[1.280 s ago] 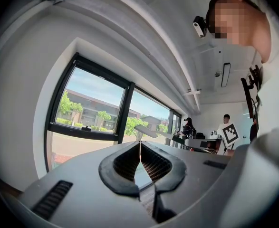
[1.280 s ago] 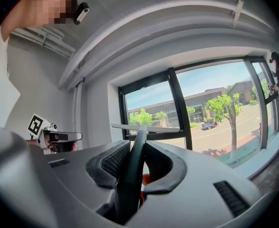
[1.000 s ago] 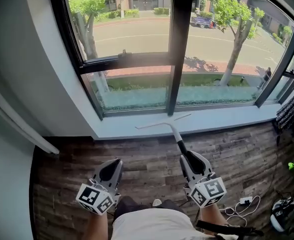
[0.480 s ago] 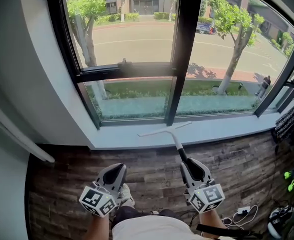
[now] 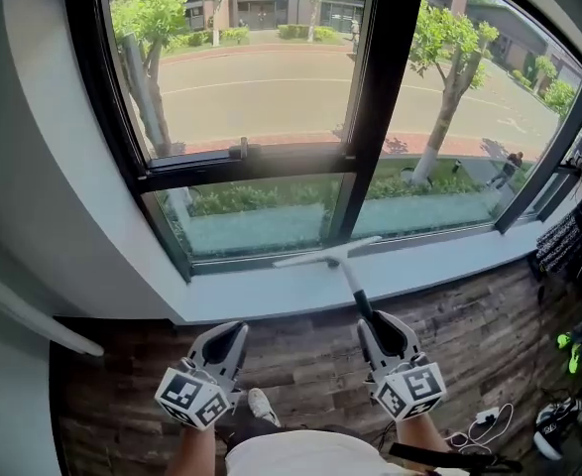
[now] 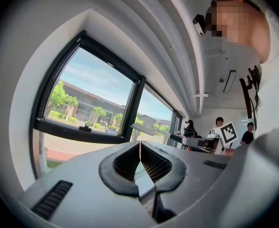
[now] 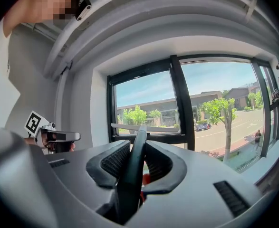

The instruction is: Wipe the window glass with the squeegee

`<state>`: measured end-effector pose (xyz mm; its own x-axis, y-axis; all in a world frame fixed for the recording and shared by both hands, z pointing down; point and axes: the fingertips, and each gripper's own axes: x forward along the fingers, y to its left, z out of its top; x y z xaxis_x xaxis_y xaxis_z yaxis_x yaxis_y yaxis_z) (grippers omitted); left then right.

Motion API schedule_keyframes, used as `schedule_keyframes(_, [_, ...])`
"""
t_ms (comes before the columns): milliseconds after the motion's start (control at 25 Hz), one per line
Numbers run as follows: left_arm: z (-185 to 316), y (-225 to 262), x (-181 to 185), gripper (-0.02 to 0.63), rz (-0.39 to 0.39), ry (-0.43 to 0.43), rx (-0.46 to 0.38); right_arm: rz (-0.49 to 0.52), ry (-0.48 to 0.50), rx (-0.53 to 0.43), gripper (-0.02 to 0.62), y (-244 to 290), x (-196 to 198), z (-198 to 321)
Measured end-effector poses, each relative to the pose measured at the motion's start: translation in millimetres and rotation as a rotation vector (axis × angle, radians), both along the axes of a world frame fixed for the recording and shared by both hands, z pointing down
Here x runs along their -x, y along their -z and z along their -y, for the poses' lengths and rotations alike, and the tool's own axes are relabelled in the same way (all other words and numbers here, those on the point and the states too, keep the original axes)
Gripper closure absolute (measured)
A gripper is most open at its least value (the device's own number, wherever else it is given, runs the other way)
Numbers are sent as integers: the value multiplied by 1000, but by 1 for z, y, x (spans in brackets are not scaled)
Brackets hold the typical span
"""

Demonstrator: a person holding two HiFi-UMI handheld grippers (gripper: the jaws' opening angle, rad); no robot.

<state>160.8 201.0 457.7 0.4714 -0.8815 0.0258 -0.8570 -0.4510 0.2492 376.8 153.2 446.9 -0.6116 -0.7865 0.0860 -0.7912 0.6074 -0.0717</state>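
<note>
A: Two things have changed in the last second. You have stepped in closer, and the squeegee [image 5: 342,264] has come up. Its blade was over the sill [image 5: 261,294], and now it lies along the foot of the window glass [image 5: 256,221], across the bottom frame.

B: Is it on the glass yet?

A: I can't tell whether it touches. No stroke looks to have begun. To my eye you are only getting into place.

B: And my grip?

A: Your right gripper [image 5: 372,317] has its jaws clamped on the black handle, which runs straight out between them to the blade. Your left gripper [image 5: 233,329] has its jaws pressed together with nothing between them. It hangs low beside the right one, well short of the glass.

B: So what next?

A: Probably lift the blade higher and set it flat against the pane before you pull.
</note>
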Motion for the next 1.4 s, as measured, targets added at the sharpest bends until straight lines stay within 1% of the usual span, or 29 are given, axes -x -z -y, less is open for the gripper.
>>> schedule_keyframes(160, [31,5,51,585,45,-17,-15,12,-27,-17,494,10,51,34])
schedule_keyframes(320, [56,5,93,584,79,-38,-24,31,-64,-63,494,20,92,56])
schedule_keyframes(520, [81,7,119,585,56,-62,-39,16,-105,-73,494,22,116,80])
schedule_keyframes(600, [90,4,128,586,55,-67,-33,14,-125,-82,494,24,122,91])
schedule_keyframes(760, [106,0,137,586,46,-70,-19,16,-146,-85,494,24,127,110])
schedule_keyframes(1040, [153,6,150,586,63,-65,-38,30,-166,-118,494,30,137,161])
schedule_keyframes(1200, [192,13,150,586,77,-61,-54,61,-175,-135,494,31,131,199])
schedule_keyframes(1400, [251,18,141,585,82,-61,-56,64,-174,-159,494,33,121,255])
